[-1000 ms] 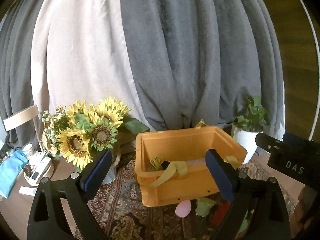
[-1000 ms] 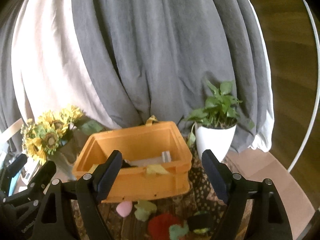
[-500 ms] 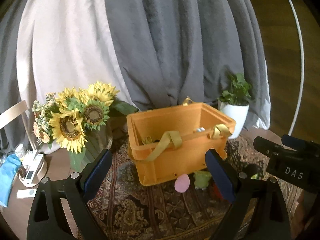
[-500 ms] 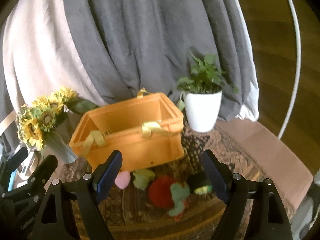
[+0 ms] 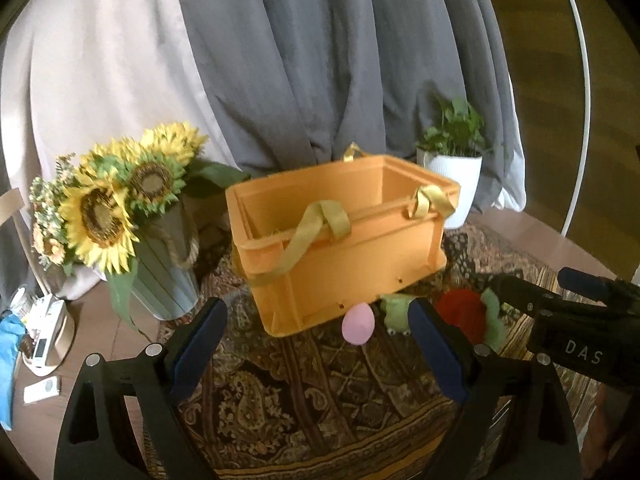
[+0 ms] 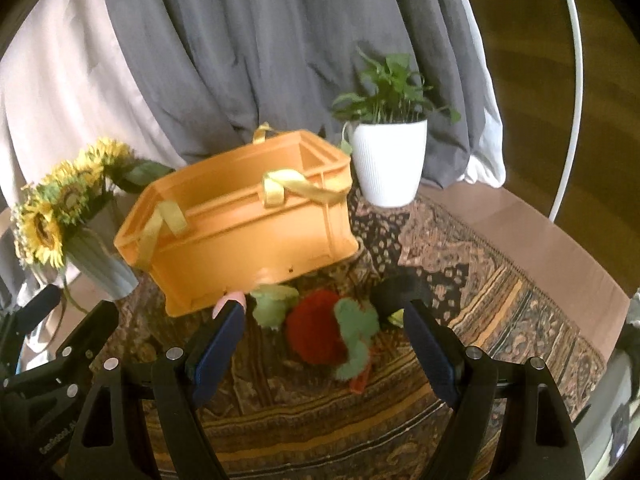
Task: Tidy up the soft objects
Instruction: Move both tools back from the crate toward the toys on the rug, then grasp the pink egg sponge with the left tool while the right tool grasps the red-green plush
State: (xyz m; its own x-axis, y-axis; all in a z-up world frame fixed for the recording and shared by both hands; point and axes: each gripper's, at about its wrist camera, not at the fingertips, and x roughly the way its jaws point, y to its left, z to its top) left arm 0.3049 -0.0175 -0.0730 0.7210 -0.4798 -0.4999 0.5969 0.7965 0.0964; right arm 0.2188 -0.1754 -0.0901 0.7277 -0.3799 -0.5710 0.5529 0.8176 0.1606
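An orange crate [image 5: 352, 264] with yellow straps stands on a patterned rug; it also shows in the right wrist view [image 6: 248, 232]. In front of it lie a pink egg-shaped toy [image 5: 358, 325], a green frog plush [image 5: 396, 312], a red fuzzy ball [image 6: 316, 330] with a green plush piece [image 6: 356, 326] on it, and a dark object [image 6: 400, 292]. My left gripper [image 5: 316, 348] is open and empty, above the rug short of the toys. My right gripper [image 6: 324, 344] is open and empty, framing the red ball from above.
A grey vase of sunflowers [image 5: 120, 216] stands left of the crate. A white potted plant [image 6: 390, 160] stands behind it on the right. Grey and cream curtains hang behind. Remotes and a blue cloth [image 5: 8, 344] lie at far left. The table edge [image 6: 560, 248] runs on the right.
Both grippers have tilted downward and pulled back. The crate sits higher in view and the toys on the rug have come fully into sight. Both stay open.
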